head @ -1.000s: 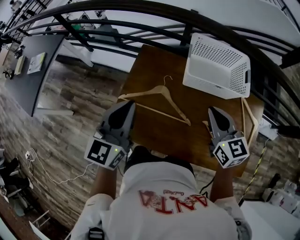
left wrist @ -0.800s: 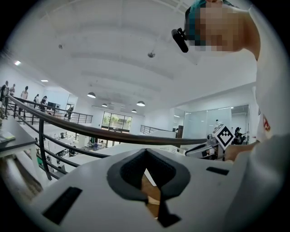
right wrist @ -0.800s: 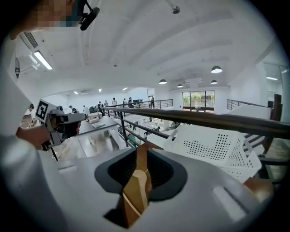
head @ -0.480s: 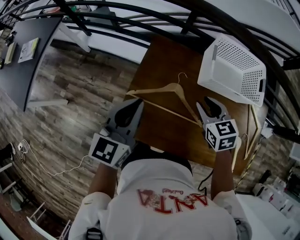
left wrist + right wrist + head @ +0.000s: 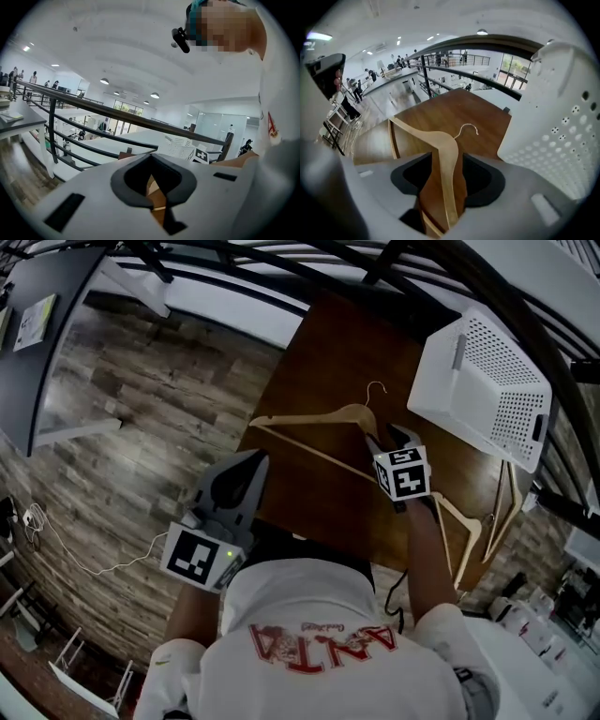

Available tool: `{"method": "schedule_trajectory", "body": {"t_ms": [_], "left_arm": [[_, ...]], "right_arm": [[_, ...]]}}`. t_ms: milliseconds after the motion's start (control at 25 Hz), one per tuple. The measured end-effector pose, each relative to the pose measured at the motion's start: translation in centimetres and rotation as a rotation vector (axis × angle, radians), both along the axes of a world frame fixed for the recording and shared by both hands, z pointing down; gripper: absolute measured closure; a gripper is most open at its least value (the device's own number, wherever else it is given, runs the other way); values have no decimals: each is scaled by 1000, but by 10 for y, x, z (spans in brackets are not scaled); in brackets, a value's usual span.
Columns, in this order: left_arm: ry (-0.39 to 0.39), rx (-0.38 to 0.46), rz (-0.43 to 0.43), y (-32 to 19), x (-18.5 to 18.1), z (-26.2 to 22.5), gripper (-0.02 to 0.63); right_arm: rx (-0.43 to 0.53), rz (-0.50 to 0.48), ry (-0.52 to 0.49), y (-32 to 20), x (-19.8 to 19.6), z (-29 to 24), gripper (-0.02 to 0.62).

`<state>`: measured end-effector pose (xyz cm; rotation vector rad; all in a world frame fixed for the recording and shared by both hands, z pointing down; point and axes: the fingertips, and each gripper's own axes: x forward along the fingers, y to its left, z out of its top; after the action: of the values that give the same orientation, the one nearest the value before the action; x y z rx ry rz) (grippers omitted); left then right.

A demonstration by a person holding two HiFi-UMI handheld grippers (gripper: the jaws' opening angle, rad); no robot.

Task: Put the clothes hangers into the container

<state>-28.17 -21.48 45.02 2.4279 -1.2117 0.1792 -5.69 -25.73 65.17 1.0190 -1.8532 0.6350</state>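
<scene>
A wooden clothes hanger (image 5: 309,423) with a wire hook lies flat on the brown table (image 5: 323,343). My right gripper (image 5: 385,436) points steeply down at the hanger's right arm, close to its neck. Its jaws have just been opening. In the right gripper view the hanger (image 5: 446,146) runs between the spread jaws of my right gripper (image 5: 450,174), with a gap on each side. The white perforated container (image 5: 487,390) stands at the table's far right corner. My left gripper (image 5: 247,463) is shut and empty, hovering by the table's left front edge.
A second wooden hanger (image 5: 469,532) hangs over the table's right front edge. A black railing (image 5: 234,282) runs behind the table. Wood-plank floor (image 5: 141,418) lies to the left. The container (image 5: 555,117) fills the right of the right gripper view.
My right gripper has gone from the table's front right edge forward and down onto the hanger, and its jaws have opened. The left gripper has drifted slightly left and lower.
</scene>
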Motion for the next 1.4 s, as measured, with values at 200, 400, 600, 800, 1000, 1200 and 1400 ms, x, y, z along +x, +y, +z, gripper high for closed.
{"method": "schedule_trajectory", "body": {"t_ms": [200,400,600,800,1000,1200,1400], "left_arm": [[-1,-49,-8,-9,-15,24,598],[0,-65,-10,-13,-17,34,598],[6,-62,-10,-10,-15,35,598],[8,-36,-6,-10,-11,25,598],[16,19,16,-6,4,1,598],[33,92,48,1,28,-31,598],[45,187,116,10,63,-72,598]], "right_arm": [[-107,-7,67,2,1,43,396],[-134,2,72,7,2,59,431],[-123,-22,60,10,-1,61,471],[5,-7,67,11,-7,44,479],[197,-31,45,14,-19,-20,479],[382,-45,23,19,-16,-98,479],[491,27,30,24,27,-176,479]]}}
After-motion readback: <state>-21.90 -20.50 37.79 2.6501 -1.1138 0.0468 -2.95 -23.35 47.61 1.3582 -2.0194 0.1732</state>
